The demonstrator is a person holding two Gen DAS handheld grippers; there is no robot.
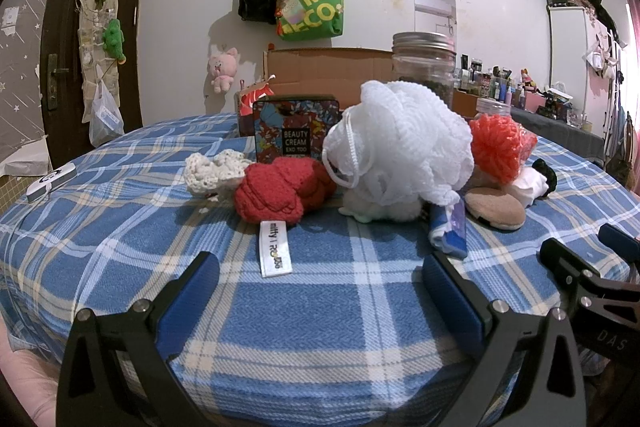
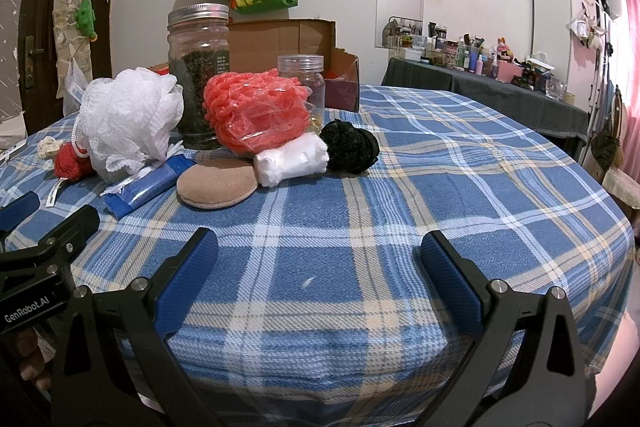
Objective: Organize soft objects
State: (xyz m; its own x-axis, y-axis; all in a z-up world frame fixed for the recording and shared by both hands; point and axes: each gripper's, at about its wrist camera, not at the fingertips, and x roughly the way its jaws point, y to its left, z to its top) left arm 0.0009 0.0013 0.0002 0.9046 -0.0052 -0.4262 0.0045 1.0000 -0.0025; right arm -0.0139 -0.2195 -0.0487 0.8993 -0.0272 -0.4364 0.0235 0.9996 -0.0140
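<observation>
Both hand-held gripper units hover low over the near edge of the bench [image 2: 400, 163], which carries a blue plaid cloth. Left hand-held gripper [image 1: 320, 287]: fingers spread wide apart, nothing between them. Right hand-held gripper [image 2: 318, 267]: fingers likewise wide apart and empty.

The soft objects lie in one cluster toward the middle of the bench, well ahead of both units:
- white mesh pouf [image 1: 400, 143], resting on top of the pile
- red knitted item [image 1: 280, 191], with a long white label [image 1: 274, 247] trailing toward the left unit
- cream crochet piece [image 1: 212, 171], touching the red item
- orange mesh pouf [image 2: 256, 111], partly wrapped in clear film
- tan round puff [image 2: 218, 185], white bundle [image 2: 292, 159] and black scrunchie [image 2: 350, 145], side by side

Hazards, as a judgement:
- Two jars stand directly behind the cluster: a tall jar [image 2: 199, 75] with a metal lid and a small clear jar [image 2: 302, 79]. A deep reach for either pouf could tip them.
- Mesh loops and the cord on the white pouf could snag a finger and drag neighbouring items.
- Lifting the white pouf may dislodge whatever it rests on.
- Gripping the label alone could let the red item slip free.
</observation>
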